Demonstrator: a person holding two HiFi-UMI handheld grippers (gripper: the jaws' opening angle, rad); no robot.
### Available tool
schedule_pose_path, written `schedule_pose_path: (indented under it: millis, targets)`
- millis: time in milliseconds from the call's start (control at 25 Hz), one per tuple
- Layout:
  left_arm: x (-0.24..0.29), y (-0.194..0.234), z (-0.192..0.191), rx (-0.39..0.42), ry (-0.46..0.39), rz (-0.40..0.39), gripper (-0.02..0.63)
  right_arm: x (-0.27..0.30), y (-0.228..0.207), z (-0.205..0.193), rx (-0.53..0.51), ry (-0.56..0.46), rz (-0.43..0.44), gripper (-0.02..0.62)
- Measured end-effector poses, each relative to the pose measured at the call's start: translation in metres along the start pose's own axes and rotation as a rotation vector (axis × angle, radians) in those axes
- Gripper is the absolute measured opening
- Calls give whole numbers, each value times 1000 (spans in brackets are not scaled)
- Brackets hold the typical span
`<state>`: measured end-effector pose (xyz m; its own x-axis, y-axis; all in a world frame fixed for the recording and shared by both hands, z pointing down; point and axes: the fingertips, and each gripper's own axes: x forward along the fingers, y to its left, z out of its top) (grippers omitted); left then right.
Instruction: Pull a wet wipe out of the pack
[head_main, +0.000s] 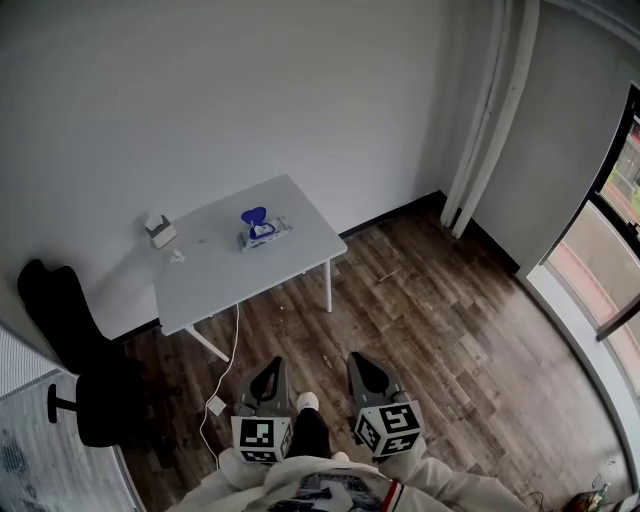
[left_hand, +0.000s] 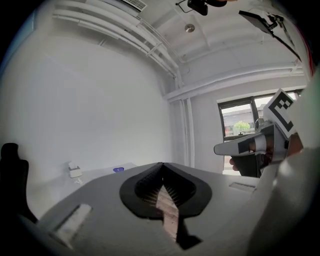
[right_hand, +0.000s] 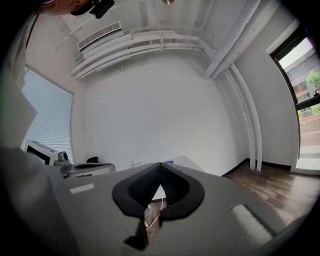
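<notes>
The wet wipe pack (head_main: 265, 233) lies on the white table (head_main: 300, 225) with its blue lid (head_main: 253, 215) flipped up. Both grippers are far from it, held low over the floor at the bottom of the head view. My left gripper (head_main: 270, 368) and right gripper (head_main: 362, 362) are side by side, each shut with nothing between the jaws. In the left gripper view the jaws meet in front of the camera (left_hand: 161, 165), and the blue lid (left_hand: 118, 170) shows small beyond them. The right gripper (right_hand: 161, 165) points at the table's near end (right_hand: 182, 162).
A small white box (head_main: 159, 230) and a white scrap (head_main: 178, 257) sit on the table's left part. A black office chair (head_main: 75, 350) stands to the left. A white cable with a plug (head_main: 215, 403) trails on the wood floor below the table. A window (head_main: 610, 230) is on the right.
</notes>
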<state>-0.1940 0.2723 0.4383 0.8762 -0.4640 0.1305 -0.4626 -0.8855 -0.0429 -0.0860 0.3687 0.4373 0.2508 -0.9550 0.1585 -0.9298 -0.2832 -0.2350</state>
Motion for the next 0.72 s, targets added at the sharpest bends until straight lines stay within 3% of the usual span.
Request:
schedule_pose_path:
  millis: [320,720]
  targets:
    - [64,33,7,11,-21,3,5,59,-24,13,-17,-1,-15,5]
    - [149,94,-5,-8,32,-3,5,162,-44,14,6,47,-23,5]
